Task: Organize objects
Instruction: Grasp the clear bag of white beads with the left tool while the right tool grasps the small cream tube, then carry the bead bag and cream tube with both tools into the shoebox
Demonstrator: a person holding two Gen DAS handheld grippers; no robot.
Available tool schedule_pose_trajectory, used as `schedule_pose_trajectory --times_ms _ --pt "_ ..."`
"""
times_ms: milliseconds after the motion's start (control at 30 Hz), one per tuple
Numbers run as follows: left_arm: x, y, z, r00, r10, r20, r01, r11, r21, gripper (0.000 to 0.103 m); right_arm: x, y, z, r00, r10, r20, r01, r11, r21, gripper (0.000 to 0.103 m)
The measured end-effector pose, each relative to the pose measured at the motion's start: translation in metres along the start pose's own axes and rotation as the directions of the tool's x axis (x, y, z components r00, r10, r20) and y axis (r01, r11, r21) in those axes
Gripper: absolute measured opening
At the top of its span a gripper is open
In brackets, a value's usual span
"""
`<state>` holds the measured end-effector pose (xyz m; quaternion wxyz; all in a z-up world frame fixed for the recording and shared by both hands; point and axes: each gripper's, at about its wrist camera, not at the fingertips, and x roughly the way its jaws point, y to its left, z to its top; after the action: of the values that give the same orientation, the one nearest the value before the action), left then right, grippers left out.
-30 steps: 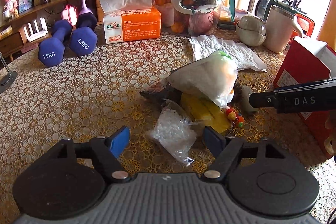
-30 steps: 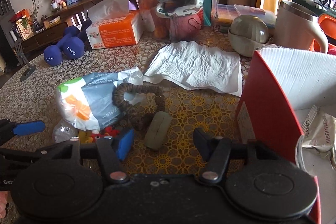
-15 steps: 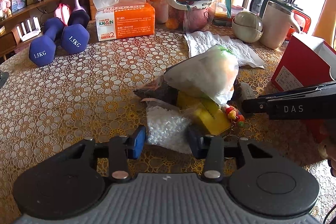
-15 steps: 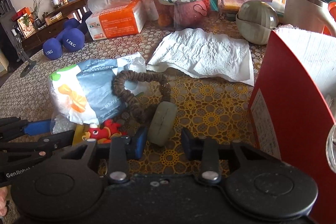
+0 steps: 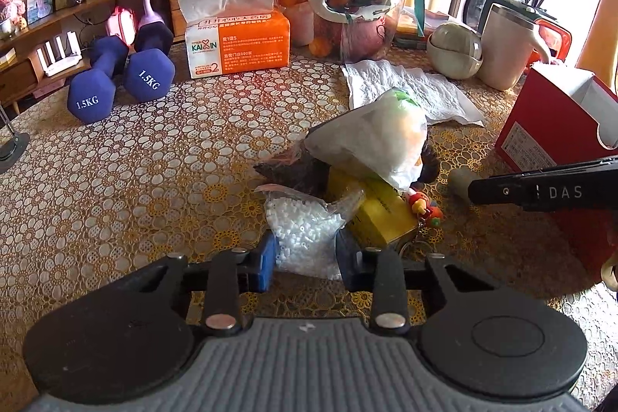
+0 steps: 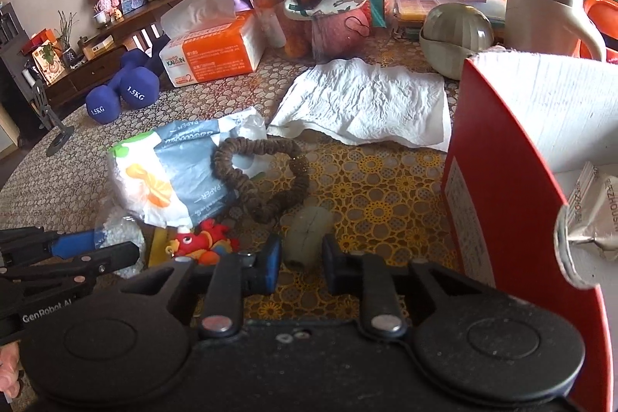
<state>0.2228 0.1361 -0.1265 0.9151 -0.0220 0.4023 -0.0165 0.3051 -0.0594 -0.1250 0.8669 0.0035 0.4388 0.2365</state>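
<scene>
Gold lace-pattern tablecloth (image 5: 116,180) fills the left wrist view; left gripper (image 5: 305,259), blue pad one side, black the other, jaws just been closing, now pinching the near end of a clear plastic bag of small white beads (image 5: 305,226) lying on the cloth. Just behind the bag: yellow flat box (image 5: 380,215) under a white plastic tissue pack with orange print (image 5: 370,145), red-and-orange toy keychain (image 5: 423,205) beside the box. Right gripper's black arm (image 5: 540,190) comes in from the right edge, its tip at a pale green oblong piece (image 5: 457,180). Far back: two blue 1.5KG dumbbells (image 5: 119,80), orange-and-white tissue box (image 5: 237,43), crumpled white paper towel (image 5: 409,91), red cardboard box (image 5: 540,138) at right. Right wrist view: right gripper (image 6: 301,257), jaws just been closing, both pads now against the sides of the pale green oblong piece (image 6: 307,236) resting on the cloth, clamped on it. Brown fabric scrunchie (image 6: 262,176) lies just behind, partly over the tissue pack (image 6: 170,176). Toy keychain (image 6: 201,242) left of the gripper, left gripper's fingers (image 6: 73,250) at the left edge with the bead bag (image 6: 119,230) between them. Red box (image 6: 498,188) stands open close on the right, a silver foil packet (image 6: 595,215) inside.
</scene>
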Motion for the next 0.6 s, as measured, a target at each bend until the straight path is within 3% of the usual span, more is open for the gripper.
schedule_pose_trajectory --times_ms 367,600 --pt "-0.046 -0.008 -0.005 1.0 -0.018 -0.012 0.018 1.0 -0.018 0.032 -0.054 -0.001 -0.029 0.997 0.08 -0.02 -0.079 0.997 0.02 0.02" --pt "-0.083 -0.036 -0.008 0.999 -0.041 -0.014 0.041 0.999 0.017 0.032 -0.101 -0.001 -0.044 0.995 0.102 -0.009 -0.102 0.995 0.009 0.02"
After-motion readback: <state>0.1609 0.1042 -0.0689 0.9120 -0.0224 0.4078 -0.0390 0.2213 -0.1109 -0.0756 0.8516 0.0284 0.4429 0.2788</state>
